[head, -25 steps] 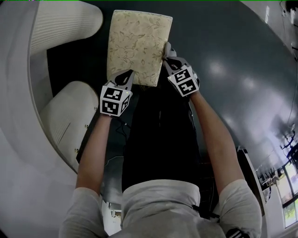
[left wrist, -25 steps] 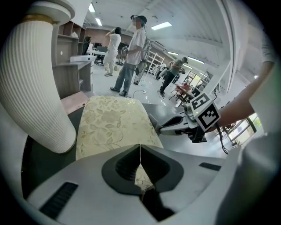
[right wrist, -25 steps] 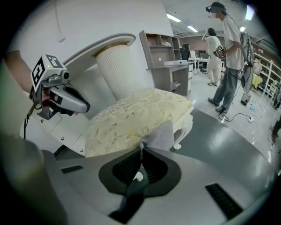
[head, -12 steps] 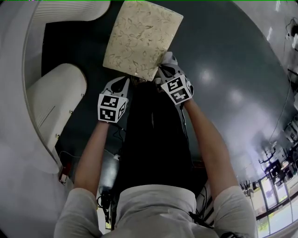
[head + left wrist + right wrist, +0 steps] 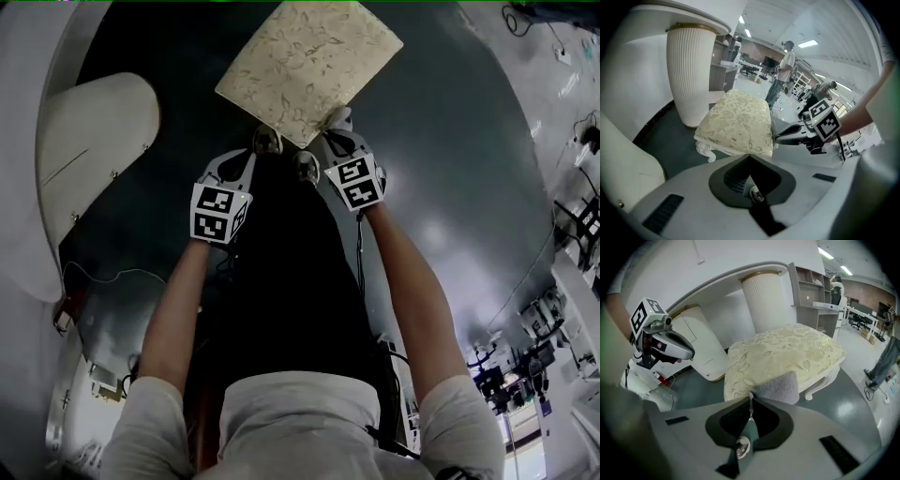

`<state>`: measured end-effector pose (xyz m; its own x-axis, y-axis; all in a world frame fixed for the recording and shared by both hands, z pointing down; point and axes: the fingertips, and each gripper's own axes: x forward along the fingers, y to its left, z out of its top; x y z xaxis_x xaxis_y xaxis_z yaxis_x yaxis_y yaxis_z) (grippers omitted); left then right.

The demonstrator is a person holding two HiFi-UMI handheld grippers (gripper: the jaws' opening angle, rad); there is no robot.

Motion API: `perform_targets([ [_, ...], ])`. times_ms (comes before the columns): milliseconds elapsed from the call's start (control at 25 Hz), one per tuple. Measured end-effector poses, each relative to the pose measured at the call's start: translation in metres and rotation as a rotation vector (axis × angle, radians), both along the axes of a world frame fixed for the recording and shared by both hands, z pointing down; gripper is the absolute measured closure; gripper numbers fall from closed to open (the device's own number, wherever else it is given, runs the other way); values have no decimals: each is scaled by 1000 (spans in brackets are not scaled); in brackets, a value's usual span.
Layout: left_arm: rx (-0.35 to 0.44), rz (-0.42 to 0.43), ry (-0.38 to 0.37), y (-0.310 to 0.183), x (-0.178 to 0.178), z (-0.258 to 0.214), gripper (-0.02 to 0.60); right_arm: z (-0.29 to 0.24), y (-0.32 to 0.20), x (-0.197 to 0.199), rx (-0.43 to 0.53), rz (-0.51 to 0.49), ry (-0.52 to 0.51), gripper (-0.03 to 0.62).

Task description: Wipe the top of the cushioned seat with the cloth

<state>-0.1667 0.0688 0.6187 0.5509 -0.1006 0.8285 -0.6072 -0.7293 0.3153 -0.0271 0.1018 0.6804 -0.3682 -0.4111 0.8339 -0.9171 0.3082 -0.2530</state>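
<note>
The only print I can make out is the black-and-white square markers on each hand-held gripper's cube; they carry no words.

The cushioned seat stands on a dark, glossy grey floor. Its top is cream fabric with a leaf pattern, and a white carved leg shows under one corner. Behind it rises a white ribbed column, and white curved furniture stands off to my left. Beyond that the room opens into a big hall with ceiling lights, desks and shelving, and a person stands well back.

The right hand-held gripper is at the seat's near corner. Its jaws are pinched almost together on a grey cloth, which lies against the seat's near edge. The left hand-held gripper hangs just short of the seat, apart from it, with its jaws closed together and nothing between them.
</note>
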Motion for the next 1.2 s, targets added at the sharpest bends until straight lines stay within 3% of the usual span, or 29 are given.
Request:
perform_targets([
  [480,17,-223,-17,48,-63,-15,566,-5,32,-41,-34,-137,-2,572],
  [760,29,-339,-34,63,-101,-15,566,-1,36,-57,-70,-22,-47,572],
  [1000,40,-403,-38,71,-127,-13,566,-3,35,-81,-48,-114,29,572],
  [1200,42,-452,-37,70,-146,-7,566,-6,25,-93,-37,-109,48,572],
])
